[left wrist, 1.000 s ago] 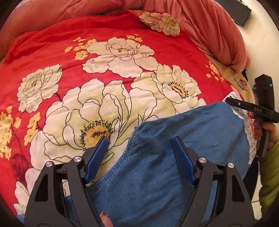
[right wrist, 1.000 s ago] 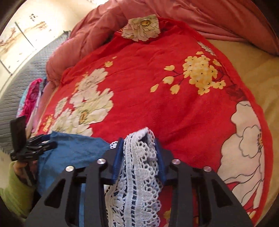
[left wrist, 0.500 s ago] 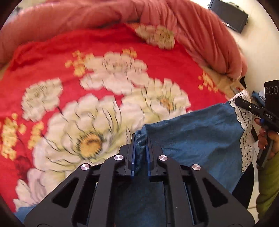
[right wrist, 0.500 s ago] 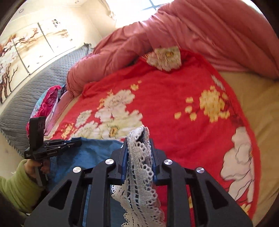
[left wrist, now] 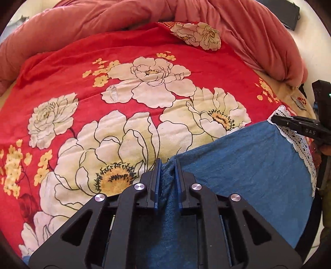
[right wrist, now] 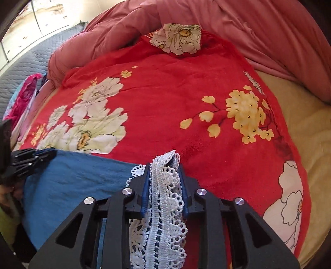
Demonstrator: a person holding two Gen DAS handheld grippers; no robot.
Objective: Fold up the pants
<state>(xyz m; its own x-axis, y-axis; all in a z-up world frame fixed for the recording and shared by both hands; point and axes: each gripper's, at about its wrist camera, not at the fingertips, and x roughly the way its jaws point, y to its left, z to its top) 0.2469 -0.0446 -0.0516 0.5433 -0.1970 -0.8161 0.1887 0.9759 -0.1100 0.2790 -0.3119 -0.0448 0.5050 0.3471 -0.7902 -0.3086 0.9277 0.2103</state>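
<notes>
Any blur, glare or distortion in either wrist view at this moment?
Left wrist: sharp, evenly lit; fisheye bulges the red blanket and darkens corners. Right wrist: sharp on the lace trim; the wall at upper left is washed out.

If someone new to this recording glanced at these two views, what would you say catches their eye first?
Most striking is the bright red bedspread with big cream flowers, filling both views, with a rumpled pink duvet heaped along its far edge. Next come the blue denim pants near the front edge: the left gripper is shut on a denim fold, while the right gripper clamps their white lace hem.
</notes>
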